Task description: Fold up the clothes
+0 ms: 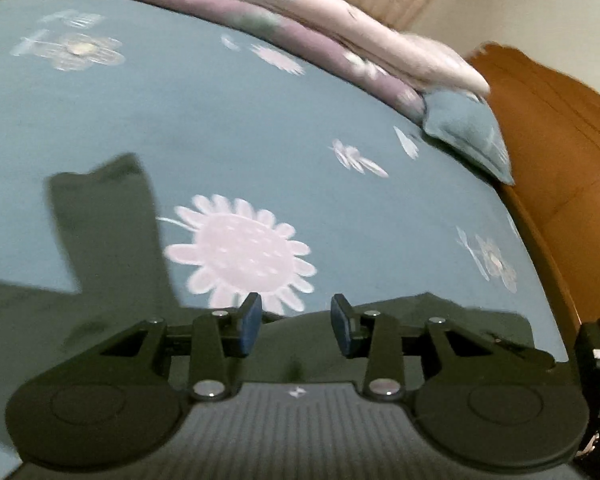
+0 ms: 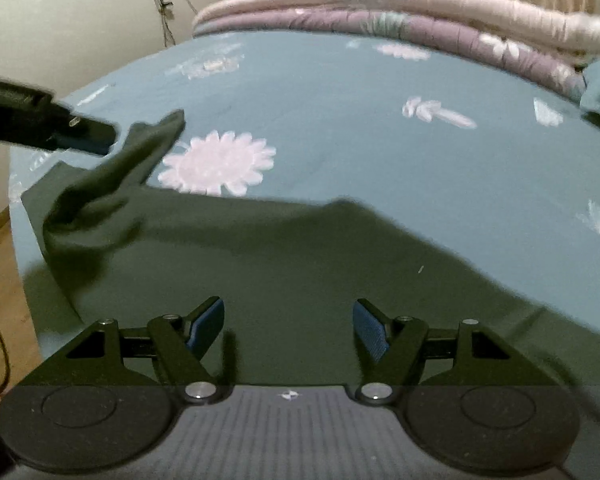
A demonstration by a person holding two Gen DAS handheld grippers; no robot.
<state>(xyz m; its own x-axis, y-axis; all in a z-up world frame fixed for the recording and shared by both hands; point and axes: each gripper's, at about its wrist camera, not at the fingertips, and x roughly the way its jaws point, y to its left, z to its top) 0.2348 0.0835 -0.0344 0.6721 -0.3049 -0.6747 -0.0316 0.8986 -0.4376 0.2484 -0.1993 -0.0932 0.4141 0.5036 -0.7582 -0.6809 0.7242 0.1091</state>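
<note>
A dark green garment [image 2: 260,264] lies spread on a teal flowered bedsheet [image 2: 340,92], directly beneath and ahead of both tools. The left gripper [image 1: 296,326] hangs with jaws partly apart and empty, a sleeve [image 1: 104,216] ahead to its left. The right gripper [image 2: 288,328] hovers wide apart, empty. Judging by this, a fold looks just released; next, each needs a fresh edge to pinch.

No readable text, label, brand or number shows in either view.

dark green garment [image 2: 284,256] on teal bedsheet [image 2: 340,92] with pale pink flowers; pink-and-mauve quilt [image 2: 420,4]
</note>
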